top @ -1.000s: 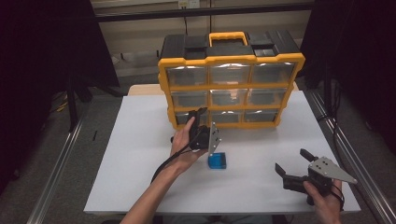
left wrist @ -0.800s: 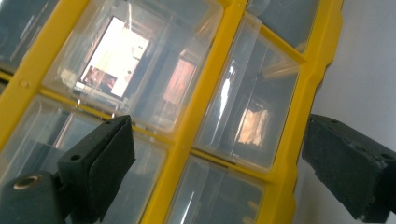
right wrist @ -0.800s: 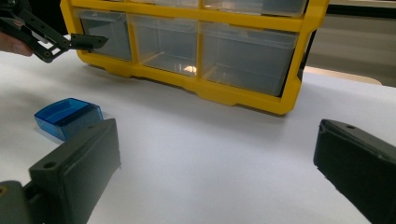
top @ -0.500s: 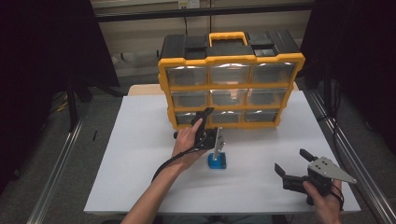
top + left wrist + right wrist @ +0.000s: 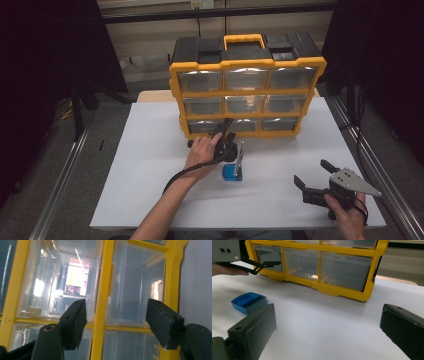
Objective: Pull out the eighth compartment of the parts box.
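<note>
The bottom-left drawer (image 5: pixel 206 127) of the organizer (image 5: pixel 247 92) at the back of the counter (image 5: pixel 150 165) looks like light, stiff, slick clear plastic; best taken by its front lip. The left gripper (image 5: pixel 226 134), jaws part-open and just closing, empty, points at it. The right gripper (image 5: pixel 312 181) rests wide near a blue box (image 5: pixel 232 172).

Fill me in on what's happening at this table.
A person works with tongs in each hand. The left tongs are up against the bottom row of the yellow drawer cabinet; their jaws have just been closing, with nothing gripped between them yet. A small blue box lies on the white table beside that hand. The right tongs wait open near the table's right edge, holding nothing.
</note>
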Demonstrator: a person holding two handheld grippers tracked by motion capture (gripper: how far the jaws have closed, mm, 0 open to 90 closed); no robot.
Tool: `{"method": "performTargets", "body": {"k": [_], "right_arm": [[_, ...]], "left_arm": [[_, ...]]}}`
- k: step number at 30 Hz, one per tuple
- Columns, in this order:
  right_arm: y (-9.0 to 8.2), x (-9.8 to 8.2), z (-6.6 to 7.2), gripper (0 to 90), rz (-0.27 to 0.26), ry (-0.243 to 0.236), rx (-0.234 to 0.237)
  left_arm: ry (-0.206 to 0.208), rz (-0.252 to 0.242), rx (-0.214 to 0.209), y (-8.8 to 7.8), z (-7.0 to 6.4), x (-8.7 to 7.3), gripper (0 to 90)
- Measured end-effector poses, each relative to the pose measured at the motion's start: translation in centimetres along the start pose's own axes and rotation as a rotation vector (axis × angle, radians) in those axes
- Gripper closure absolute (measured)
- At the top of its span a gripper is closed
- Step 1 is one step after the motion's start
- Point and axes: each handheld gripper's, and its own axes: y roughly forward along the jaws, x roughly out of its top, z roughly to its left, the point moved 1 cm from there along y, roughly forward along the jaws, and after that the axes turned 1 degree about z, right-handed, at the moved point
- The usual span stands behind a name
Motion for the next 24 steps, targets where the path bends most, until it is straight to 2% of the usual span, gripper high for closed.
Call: {"method": "performTargets", "body": {"k": [1,2,3,4,5,6,8,9,10,11,12,13,14,16,18,21,22,23,24], "right_arm": [[0.0,0.0,0.0,0.4,-0.001,-0.001,0.000],[0.0,0.0,0.0,0.4,-0.002,-0.002,0.000],[0.0,0.0,0.0,0.4,-0.003,-0.002,-0.002],[0.0,0.0,0.0,0.4,-0.003,-0.003,-0.002],[0.0,0.0,0.0,0.4,-0.002,-0.003,0.000],[0.0,0.0,0.0,0.4,-0.002,-0.003,0.002],[0.0,0.0,0.0,0.4,-0.002,-0.002,0.004],[0.0,0.0,0.0,0.4,-0.002,-0.001,0.009],[0.0,0.0,0.0,0.4,-0.001,0.000,0.006],[0.0,0.0,0.0,0.4,-0.002,-0.001,0.004],[0.0,0.0,0.0,0.4,-0.003,-0.002,0.007],[0.0,0.0,0.0,0.4,-0.002,-0.002,0.001],[0.0,0.0,0.0,0.4,-0.002,-0.006,0.000],[-0.1,0.0,0.1,0.4,-0.001,-0.011,0.004],[0.0,0.0,0.1,0.4,-0.001,-0.010,0.008],[0.0,0.0,0.1,0.4,0.000,-0.010,0.009],[0.0,0.0,0.1,0.4,0.000,-0.011,0.008],[0.0,0.0,0.1,0.4,0.001,-0.013,0.008],[0.0,0.0,0.1,0.4,0.003,-0.015,0.007]], "left_arm": [[0.040,0.011,-0.020,0.2,0.1,0.0,36.3],[0.040,0.033,-0.023,0.3,0.1,0.0,37.3],[0.065,0.052,-0.039,0.3,0.2,0.0,39.1],[0.056,0.035,-0.027,0.5,0.1,0.1,40.6],[-0.008,0.017,-0.033,0.7,-0.3,0.0,41.6],[0.012,0.016,-0.024,0.8,-0.2,0.0,42.1],[0.032,0.053,-0.044,0.8,-0.2,0.0,45.3],[0.065,0.038,-0.046,1.0,-0.2,0.1,45.8],[0.057,0.046,-0.045,1.1,-0.4,0.1,48.3],[0.068,0.053,-0.047,1.1,-0.4,0.1,48.3],[0.125,0.089,-0.041,1.0,0.0,0.1,49.7],[0.129,0.113,-0.059,1.0,-0.1,0.1,51.0],[0.153,0.132,-0.077,1.1,0.0,0.1,51.6],[0.144,0.107,-0.064,1.4,-0.3,-0.1,53.1],[0.156,0.114,-0.059,1.4,-0.2,-0.1,53.9],[0.144,0.111,-0.069,1.4,-0.2,-0.1,57.0],[0.184,0.112,-0.067,1.5,0.1,0.1,58.2],[0.155,0.095,-0.058,1.6,-0.1,0.1,58.9],[0.154,0.097,-0.059,1.6,-0.2,0.1,59.0]]}}
